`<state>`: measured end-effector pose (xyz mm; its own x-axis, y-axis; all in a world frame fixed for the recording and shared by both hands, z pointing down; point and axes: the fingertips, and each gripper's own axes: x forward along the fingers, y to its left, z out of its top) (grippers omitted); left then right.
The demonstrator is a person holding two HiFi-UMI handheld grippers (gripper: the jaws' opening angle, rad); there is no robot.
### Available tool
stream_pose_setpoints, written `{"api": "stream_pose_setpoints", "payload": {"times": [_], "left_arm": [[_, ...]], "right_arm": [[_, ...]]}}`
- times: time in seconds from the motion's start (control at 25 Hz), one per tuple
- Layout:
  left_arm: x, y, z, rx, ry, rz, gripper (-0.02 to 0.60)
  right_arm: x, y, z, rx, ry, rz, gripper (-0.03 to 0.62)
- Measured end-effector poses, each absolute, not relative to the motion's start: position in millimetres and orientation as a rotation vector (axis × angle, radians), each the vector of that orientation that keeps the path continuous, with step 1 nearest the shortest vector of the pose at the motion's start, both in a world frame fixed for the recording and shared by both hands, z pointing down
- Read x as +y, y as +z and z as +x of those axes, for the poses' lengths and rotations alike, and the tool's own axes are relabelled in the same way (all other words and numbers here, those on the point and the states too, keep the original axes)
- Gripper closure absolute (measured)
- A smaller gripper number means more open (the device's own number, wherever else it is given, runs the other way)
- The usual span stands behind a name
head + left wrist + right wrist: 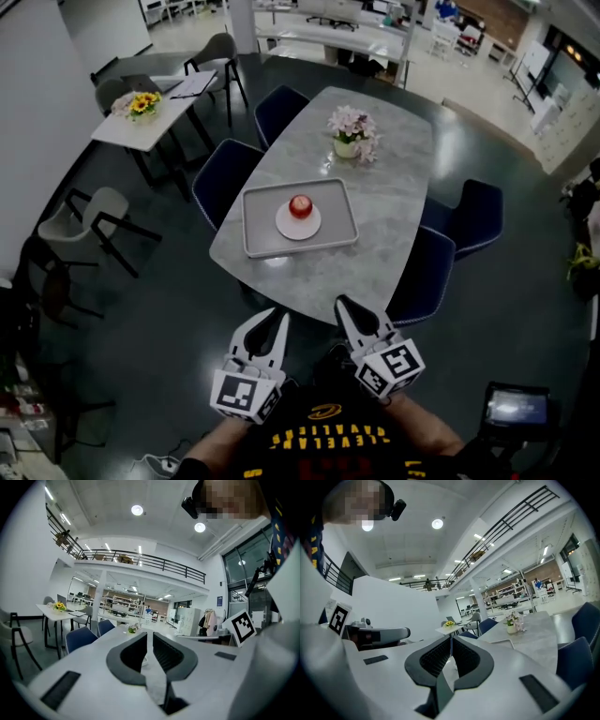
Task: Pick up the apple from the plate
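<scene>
A red apple sits upright on a small white plate, and the plate stands on a grey tray in the middle of a marble-patterned table. My left gripper and right gripper are held side by side in front of the table's near edge, well short of the tray. Both point toward the table. In the left gripper view the left gripper has its jaws almost together with nothing between them. In the right gripper view the right gripper is closed at the tips and empty.
A vase of pink flowers stands on the table beyond the tray. Dark blue chairs line both long sides. A second table with yellow flowers is at the far left. A device with a lit screen sits low right.
</scene>
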<state>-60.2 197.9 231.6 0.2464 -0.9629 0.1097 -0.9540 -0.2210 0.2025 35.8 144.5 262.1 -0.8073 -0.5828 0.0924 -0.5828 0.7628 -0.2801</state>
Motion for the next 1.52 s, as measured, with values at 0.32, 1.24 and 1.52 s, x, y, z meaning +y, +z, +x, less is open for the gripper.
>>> {"api": "stream_pose_setpoints", "payload": {"times": [0.32,1.24,1.52], "left_arm": [[149.4,246.9,-52.9,-1.842,-0.063,2.144,0.540],[20.9,308.5,-61.5,-1.618,0.024,2.154,0.540],[-28.6,340.2,-111.0,-1.562,0.101,2.139,0.540]], "right_arm": [[93.2,269.9,39.8,2.954,-0.579,-0.817,0.589],[-19.4,331.7,63.0,2.945,-0.802,-1.143,0.588],[-65.2,355.0,40.9,2.863,-0.881,-1.270,0.588]]}}
